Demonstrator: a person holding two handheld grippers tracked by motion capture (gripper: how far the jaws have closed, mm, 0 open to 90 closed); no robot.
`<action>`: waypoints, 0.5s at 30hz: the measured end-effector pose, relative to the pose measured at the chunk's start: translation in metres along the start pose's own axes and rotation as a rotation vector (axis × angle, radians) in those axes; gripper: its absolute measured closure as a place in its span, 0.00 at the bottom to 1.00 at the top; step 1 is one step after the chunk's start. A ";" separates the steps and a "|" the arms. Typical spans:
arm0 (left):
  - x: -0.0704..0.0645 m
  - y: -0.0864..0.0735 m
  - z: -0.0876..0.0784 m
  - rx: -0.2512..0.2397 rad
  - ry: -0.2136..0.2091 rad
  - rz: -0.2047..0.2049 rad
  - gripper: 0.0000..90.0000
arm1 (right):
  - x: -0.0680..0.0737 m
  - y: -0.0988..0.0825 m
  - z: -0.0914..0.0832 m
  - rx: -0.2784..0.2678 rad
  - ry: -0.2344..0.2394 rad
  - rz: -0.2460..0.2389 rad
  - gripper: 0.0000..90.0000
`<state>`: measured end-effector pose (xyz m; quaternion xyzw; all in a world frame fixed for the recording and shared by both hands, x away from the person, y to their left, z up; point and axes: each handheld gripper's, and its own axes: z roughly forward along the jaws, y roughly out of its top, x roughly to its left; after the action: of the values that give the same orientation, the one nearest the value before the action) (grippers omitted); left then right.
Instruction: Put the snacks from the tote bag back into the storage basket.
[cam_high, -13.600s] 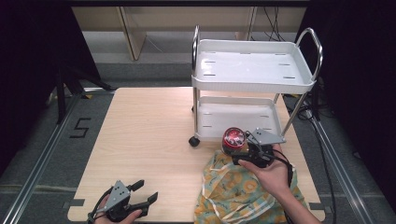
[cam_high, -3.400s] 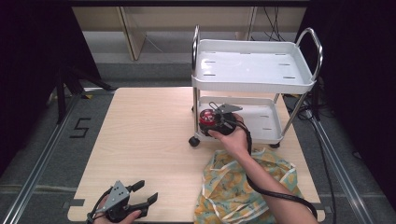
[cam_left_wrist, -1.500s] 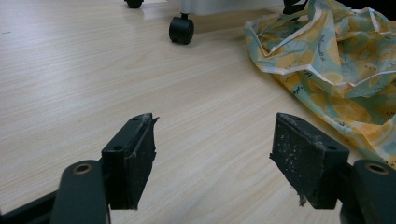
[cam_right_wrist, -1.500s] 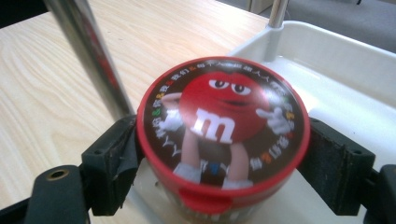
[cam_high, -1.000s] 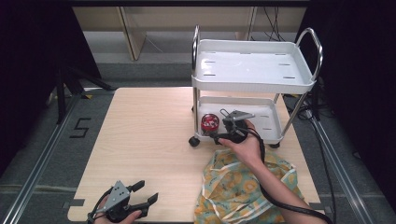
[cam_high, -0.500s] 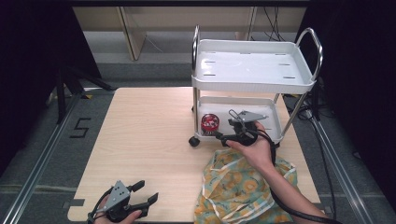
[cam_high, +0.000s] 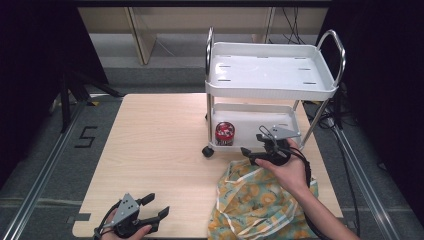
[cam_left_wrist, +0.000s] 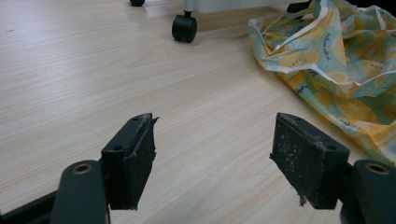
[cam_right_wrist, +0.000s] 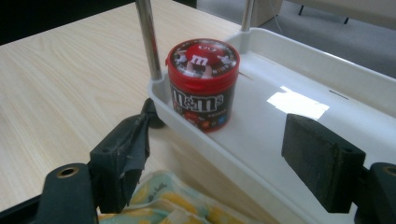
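In the high view, the M&M's candy tub (cam_high: 225, 133) stands on the lower tray (cam_high: 260, 122) of the white trolley, at its left front corner beside the upright post. This looks like unpacking the lemon-print bag (cam_high: 257, 200) on the surface (cam_high: 160, 150) onto the cart. The right hand-held gripper (cam_high: 261, 152) hovers just right of the tub, jaws spread and empty; the left hand-held gripper (cam_high: 150, 212) rests released at the surface's near edge, apparently idle.

In the left gripper view, its jaws gape over bare wood, with the bag (cam_left_wrist: 336, 56) and a trolley castor (cam_left_wrist: 182, 28) beyond.

In the right gripper view, the tub (cam_right_wrist: 203, 84) stands upright, long axis vertical, red lid up, label facing the camera, clear of the parted jaws.
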<state>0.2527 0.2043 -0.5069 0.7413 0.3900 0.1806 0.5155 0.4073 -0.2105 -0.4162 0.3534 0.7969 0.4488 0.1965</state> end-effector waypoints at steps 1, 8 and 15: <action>0.000 0.000 0.000 -0.001 0.001 -0.001 0.32 | 0.001 -0.002 -0.003 0.006 -0.003 0.013 0.27; 0.000 0.000 0.000 0.000 0.003 -0.003 0.32 | 0.002 -0.013 -0.016 0.003 -0.010 0.009 0.27; 0.000 0.000 0.000 0.002 0.005 0.002 0.32 | 0.004 -0.024 -0.028 0.008 -0.009 0.020 0.27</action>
<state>0.2526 0.2047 -0.5067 0.7417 0.3906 0.1824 0.5138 0.3781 -0.2321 -0.4219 0.3641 0.7943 0.4459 0.1941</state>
